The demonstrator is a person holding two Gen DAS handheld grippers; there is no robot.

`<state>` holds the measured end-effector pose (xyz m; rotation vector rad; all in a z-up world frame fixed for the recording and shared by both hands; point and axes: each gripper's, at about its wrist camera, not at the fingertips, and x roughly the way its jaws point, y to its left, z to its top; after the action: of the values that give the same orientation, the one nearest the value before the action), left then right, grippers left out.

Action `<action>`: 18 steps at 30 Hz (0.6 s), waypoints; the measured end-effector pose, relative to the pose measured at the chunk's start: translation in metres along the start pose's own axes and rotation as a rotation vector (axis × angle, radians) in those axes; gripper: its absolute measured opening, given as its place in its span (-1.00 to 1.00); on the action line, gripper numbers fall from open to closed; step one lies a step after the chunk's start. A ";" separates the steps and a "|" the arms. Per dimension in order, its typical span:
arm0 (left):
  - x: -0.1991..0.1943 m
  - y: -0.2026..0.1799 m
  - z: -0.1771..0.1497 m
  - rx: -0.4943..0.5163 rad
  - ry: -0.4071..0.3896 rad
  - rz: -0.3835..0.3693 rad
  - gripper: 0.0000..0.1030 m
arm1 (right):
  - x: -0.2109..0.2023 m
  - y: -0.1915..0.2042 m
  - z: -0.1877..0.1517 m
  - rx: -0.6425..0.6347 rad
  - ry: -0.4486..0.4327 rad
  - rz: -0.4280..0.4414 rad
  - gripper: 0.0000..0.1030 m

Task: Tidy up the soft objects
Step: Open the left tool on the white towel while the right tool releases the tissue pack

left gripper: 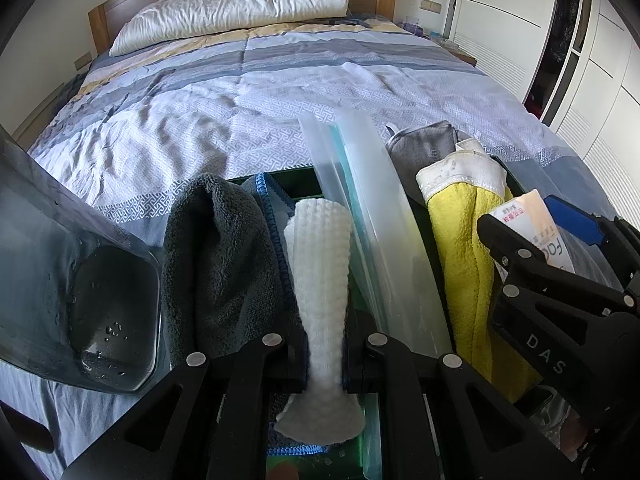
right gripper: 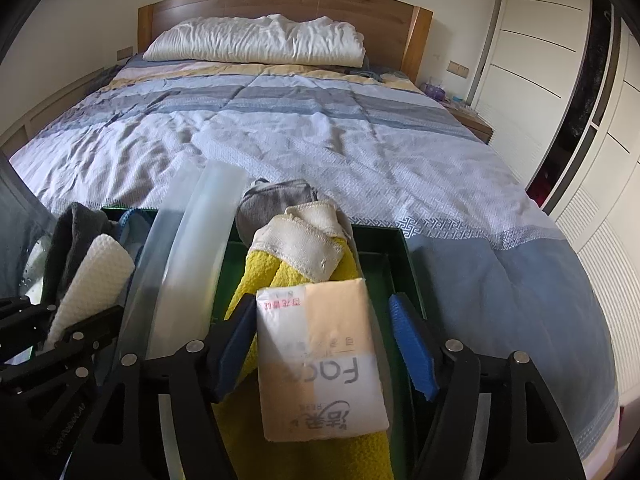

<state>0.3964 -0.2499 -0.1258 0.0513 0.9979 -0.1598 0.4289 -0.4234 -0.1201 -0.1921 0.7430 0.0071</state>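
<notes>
My left tongs (left gripper: 324, 364) are clenched on a white waffle cloth (left gripper: 320, 280), standing upright in the left compartment of a green bin (right gripper: 384, 248) at the foot of a bed (right gripper: 320, 140). My right tongs (right gripper: 324, 344) stand released around a tissue pack (right gripper: 320, 360) resting on a yellow towel (right gripper: 264, 276). To finish well, I would lift the right tongs straight back without dragging the pack, then tuck the cloth lower.

Bed (right gripper: 320, 140) fills the room, blue-grey striped quilt (left gripper: 280, 80) with a pale yellow band near the top, rumpled. White pillow (right gripper: 256, 40) lies across the head end against a wooden headboard (right gripper: 280, 2). White wardrobe doors (right gripper: 532, 60) line the right wall, dark gap between panels. Small bedside table (right gripper: 472, 120) at the far right corner, clutter on it too small to tell.
</notes>
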 end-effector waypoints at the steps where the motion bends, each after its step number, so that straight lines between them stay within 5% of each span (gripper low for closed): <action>1: 0.000 0.000 0.000 0.001 0.000 -0.001 -0.83 | -0.001 0.000 0.000 0.000 -0.002 -0.001 0.37; 7: -0.001 0.001 0.000 -0.005 0.002 -0.006 -0.77 | -0.008 -0.001 0.000 0.010 -0.016 -0.003 0.55; 11: -0.002 0.003 0.001 -0.019 0.002 -0.015 -0.25 | -0.013 -0.002 0.002 0.016 -0.023 0.000 0.63; 18: -0.009 -0.001 0.002 -0.014 -0.019 -0.029 0.30 | -0.020 -0.002 0.004 0.029 -0.036 0.012 0.82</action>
<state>0.3929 -0.2500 -0.1174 0.0221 0.9808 -0.1793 0.4168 -0.4232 -0.1030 -0.1593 0.7079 0.0114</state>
